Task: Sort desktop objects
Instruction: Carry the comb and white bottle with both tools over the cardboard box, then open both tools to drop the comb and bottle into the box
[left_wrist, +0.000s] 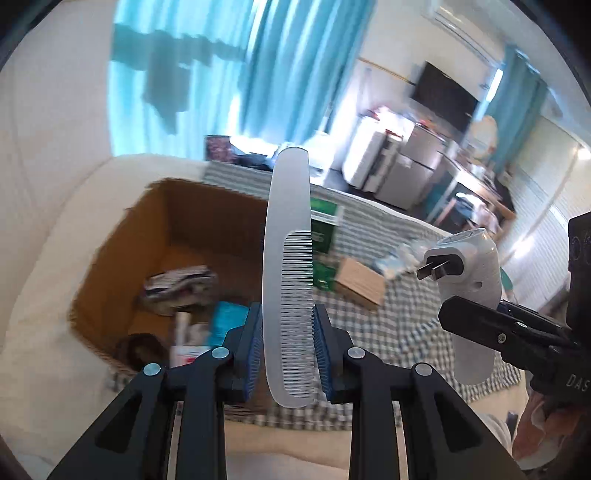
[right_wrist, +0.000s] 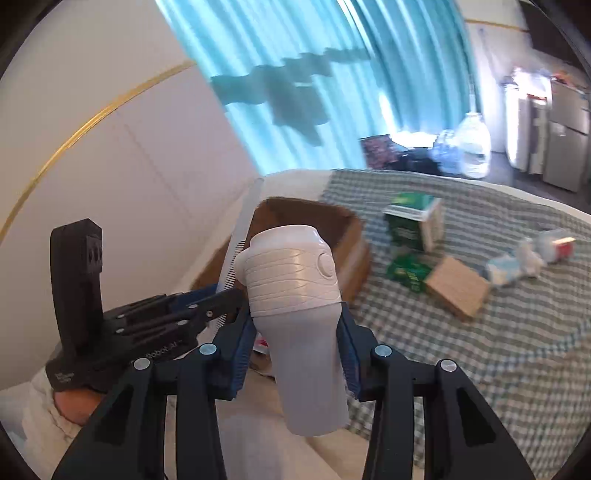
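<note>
1. Checked cloth (right_wrist: 461, 332) over a pale surface; teal curtains behind.
2. Left gripper (left_wrist: 288, 350) is clamped on the comb (left_wrist: 286, 258), long axis upright.
3. Right gripper (right_wrist: 295, 354) grips the white plug-in device (right_wrist: 295, 295).
4. Cardboard box (left_wrist: 122, 258) lies ahead and below, left gripper nearer.

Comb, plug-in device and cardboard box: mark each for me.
Comb (left_wrist: 286, 236): left wrist view, on its spine above the teeth.
Plug-in device (right_wrist: 291, 273): right wrist view, on its ribbed white head.
Cardboard box (left_wrist: 207, 218): left wrist view, on its inner back wall.
</note>
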